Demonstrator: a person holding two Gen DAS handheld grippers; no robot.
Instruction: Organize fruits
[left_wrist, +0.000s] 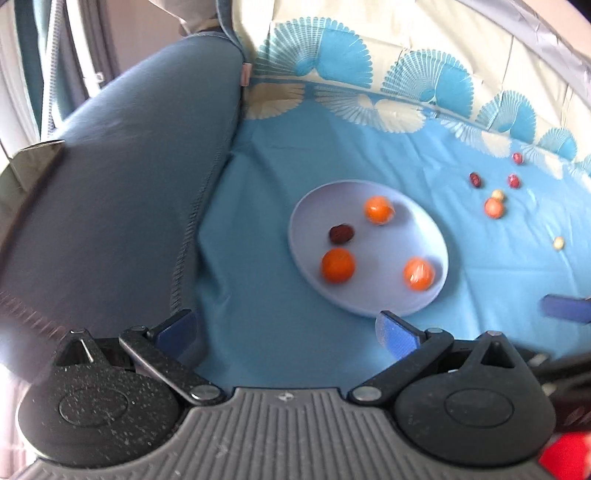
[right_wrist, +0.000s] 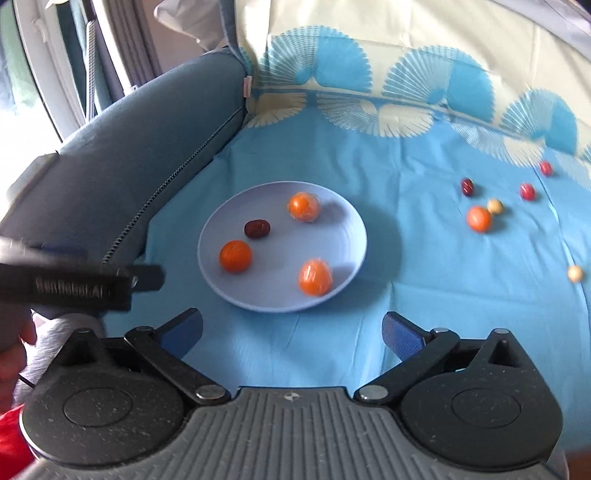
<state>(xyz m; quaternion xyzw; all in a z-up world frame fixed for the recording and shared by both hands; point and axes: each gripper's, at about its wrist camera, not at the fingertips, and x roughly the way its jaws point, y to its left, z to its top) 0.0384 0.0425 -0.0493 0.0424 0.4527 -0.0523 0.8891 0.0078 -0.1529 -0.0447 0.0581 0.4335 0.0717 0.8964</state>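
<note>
While the blue cloth (right_wrist: 424, 258) covers the surface, a grey cushion (right_wrist: 147, 147) lies at its left; the pale plate (right_wrist: 221, 280) holds three oranges (right_wrist: 235, 256) and one dark date (right_wrist: 257, 229); well to its right lie a fourth orange (right_wrist: 479, 218), red dates (right_wrist: 527, 191) and pale nuts (right_wrist: 574, 274); the left gripper (left_wrist: 291, 332) and right gripper (right_wrist: 293, 332) stand wide open, holding nothing.

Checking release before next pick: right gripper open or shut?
Open. The right gripper has its blue fingers spread wide with only tablecloth between them, short of the plate.
</note>
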